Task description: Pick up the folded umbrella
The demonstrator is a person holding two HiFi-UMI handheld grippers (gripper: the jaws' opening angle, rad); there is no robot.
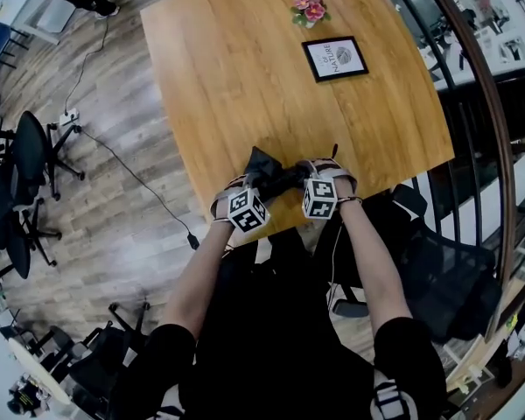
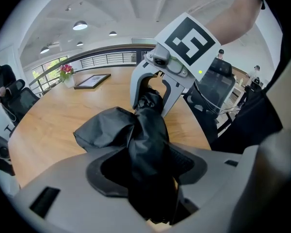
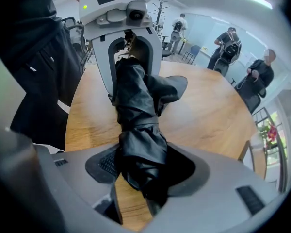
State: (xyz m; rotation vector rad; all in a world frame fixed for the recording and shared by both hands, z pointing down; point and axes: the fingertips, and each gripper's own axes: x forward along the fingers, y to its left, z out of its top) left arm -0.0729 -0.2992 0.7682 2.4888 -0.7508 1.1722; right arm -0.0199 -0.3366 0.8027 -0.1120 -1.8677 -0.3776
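1. The folded umbrella [image 1: 277, 178] is lying at the near edge of the tabletop [image 1: 245, 77], just in front of the person. Its long axis is running left to right along that edge.
2. A loose flap of its black canopy is sticking out from the middle towards the far side of the tabletop. The rest is staying bundled in a narrow roll.
3. The left gripper [image 2: 145, 166] is taking one end of the roll. Its jaws are standing fairly wide and pressing on the bunched fabric from both sides, so it is clamping the umbrella.
4. The right gripper [image 3: 140, 171] is doing the same at the other end, with its jaws closing onto the bundle. Each gripper view is looking along the roll straight at the other gripper.
5. Both grippers are pointing steeply down and sitting close together, so neither hand is nearer; the umbrella is spanning the short gap between them.
6. Whether the roll is resting on the wood or already hanging clear, no view is showing.
7. Judging from this, the lift is depending on both hands rising together, keeping the axis level so that neither end slips out.
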